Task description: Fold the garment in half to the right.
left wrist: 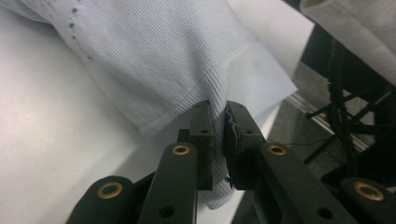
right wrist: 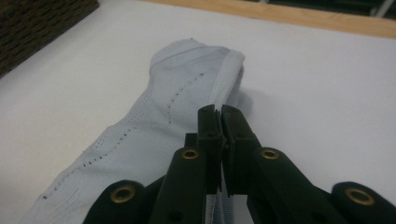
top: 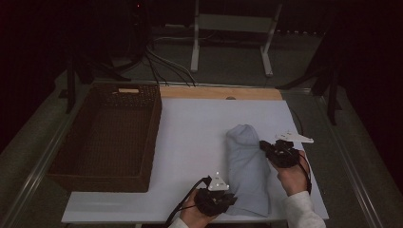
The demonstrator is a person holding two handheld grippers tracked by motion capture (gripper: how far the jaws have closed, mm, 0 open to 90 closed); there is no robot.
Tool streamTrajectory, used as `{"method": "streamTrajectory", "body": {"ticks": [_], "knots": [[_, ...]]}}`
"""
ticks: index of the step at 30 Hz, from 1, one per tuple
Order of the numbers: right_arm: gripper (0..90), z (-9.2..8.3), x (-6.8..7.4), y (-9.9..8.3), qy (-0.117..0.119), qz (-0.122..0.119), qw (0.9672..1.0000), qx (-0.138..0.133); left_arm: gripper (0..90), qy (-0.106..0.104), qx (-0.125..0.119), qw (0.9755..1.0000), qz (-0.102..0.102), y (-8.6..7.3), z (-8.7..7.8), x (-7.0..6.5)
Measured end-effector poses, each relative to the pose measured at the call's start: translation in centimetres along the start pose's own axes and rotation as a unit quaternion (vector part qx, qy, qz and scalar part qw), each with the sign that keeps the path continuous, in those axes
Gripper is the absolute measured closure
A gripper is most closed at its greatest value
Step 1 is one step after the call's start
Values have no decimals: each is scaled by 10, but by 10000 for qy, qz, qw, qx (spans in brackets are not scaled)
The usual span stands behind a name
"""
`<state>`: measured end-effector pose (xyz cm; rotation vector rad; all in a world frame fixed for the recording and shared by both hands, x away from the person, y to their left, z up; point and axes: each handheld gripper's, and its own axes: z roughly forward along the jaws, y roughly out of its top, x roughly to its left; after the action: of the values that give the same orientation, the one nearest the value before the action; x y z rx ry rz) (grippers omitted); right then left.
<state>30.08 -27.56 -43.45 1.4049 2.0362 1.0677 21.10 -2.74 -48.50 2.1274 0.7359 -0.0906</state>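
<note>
A pale blue ribbed garment [top: 247, 164] lies folded into a long bundle on the white table [top: 195, 128], right of centre. My left gripper [top: 232, 197] is at the bundle's near left corner, its jaws shut on the hem of the garment [left wrist: 163, 60]. In the left gripper view, the left gripper [left wrist: 218, 109] has cloth pinched between its jaws. My right gripper [top: 263, 144] sits at the bundle's right side, about halfway along. In the right gripper view, the right gripper [right wrist: 219, 112] is shut on a folded edge of the garment [right wrist: 187, 88].
A dark wicker basket [top: 153, 137] stands on the table's left half, also seen as the basket [right wrist: 37, 23] at the upper left of the right gripper view. A wooden strip [top: 218, 92] runs along the table's far edge. Dark stands and cables lie beyond on the floor.
</note>
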Motion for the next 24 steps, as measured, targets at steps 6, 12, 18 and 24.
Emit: {"method": "streamTrajectory", "body": {"ticks": [6, 12, 18, 24], "knots": [[875, 0, -6, -4, -215, -4, 9997, 71, 785, -78, 77, 9999, 107, 3, 8, -5], [741, 4, -8, -15, -265, -39, 9993, 270, 753, -81, 123, 9999, 60, 3, 12, -4], [497, -7, -5, -27, -151, 44, 9995, 268, 679, -97, 117, 9999, 39, 4, 13, -4], [434, -20, -2, -43, -150, 12, 9993, 344, 600, -147, 1, 9999, 9, 6, 10, -4]]}}
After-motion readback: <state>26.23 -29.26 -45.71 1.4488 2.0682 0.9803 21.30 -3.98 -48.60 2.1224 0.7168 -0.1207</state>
